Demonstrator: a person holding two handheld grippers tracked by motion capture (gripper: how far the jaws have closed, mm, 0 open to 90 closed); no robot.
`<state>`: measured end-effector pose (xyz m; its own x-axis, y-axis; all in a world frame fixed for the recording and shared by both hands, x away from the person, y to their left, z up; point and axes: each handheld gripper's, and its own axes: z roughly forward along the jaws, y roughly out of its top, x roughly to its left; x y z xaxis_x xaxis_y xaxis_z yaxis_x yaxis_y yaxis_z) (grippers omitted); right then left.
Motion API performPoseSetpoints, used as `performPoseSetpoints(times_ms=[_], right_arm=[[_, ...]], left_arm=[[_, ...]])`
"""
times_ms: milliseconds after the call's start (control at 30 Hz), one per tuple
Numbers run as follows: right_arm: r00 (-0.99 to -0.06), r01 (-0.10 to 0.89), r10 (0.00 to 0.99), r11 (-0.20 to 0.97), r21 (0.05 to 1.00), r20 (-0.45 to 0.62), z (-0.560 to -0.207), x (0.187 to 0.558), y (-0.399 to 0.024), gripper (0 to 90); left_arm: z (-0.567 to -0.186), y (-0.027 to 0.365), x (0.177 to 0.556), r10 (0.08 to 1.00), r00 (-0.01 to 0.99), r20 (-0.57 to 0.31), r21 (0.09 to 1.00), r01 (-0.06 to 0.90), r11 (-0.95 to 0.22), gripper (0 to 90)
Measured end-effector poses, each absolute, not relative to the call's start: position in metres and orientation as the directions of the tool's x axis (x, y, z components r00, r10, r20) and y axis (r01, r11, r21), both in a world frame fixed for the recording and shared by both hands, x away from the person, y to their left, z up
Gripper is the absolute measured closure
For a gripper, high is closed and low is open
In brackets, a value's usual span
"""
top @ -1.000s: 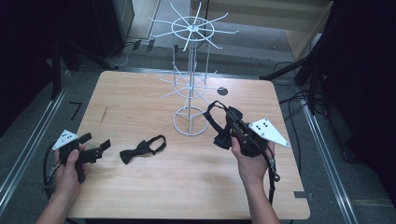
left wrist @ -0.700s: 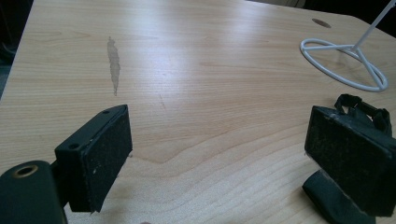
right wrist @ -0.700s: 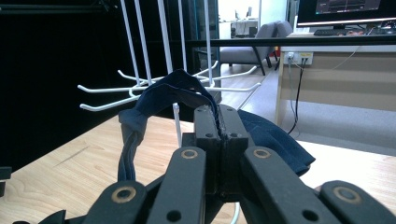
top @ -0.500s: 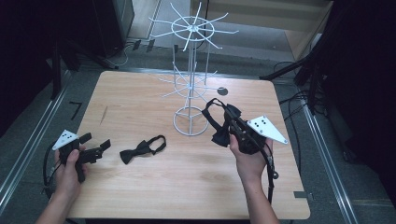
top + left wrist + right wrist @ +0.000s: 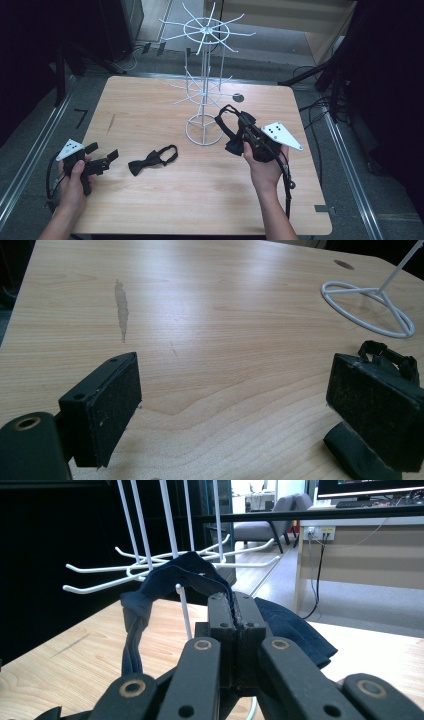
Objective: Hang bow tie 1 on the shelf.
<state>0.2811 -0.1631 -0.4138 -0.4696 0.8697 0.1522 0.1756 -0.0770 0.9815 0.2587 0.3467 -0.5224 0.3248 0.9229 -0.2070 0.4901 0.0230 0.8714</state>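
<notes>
The right gripper point(image 5: 239, 127), jaws clamped on a dark bow tie point(image 5: 200, 580), seemingly carries its strap toward a white rack point(image 5: 202, 90) hook, needing a looping move; the left gripper point(image 5: 102, 157) rests, jaws apart.

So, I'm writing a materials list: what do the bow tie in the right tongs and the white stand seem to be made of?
Bow tie: dark navy woven cloth, matte; it folds softly and knots. Stand: thin wire, probably steel with a glossy white coating; its slim rods hold their shape.
</notes>
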Motion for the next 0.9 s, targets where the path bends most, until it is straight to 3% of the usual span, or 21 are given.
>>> performPoseSetpoints(times_ms=[900], right_arm=[[-0.478,0.212,0.868,-0.035,0.977,0.135,-0.433,0.292,-0.145,89.8]], left_arm=[[-0.522,0.347,0.256,0.921,0.332,-0.205,0.878,0.477,0.023,8.1]])
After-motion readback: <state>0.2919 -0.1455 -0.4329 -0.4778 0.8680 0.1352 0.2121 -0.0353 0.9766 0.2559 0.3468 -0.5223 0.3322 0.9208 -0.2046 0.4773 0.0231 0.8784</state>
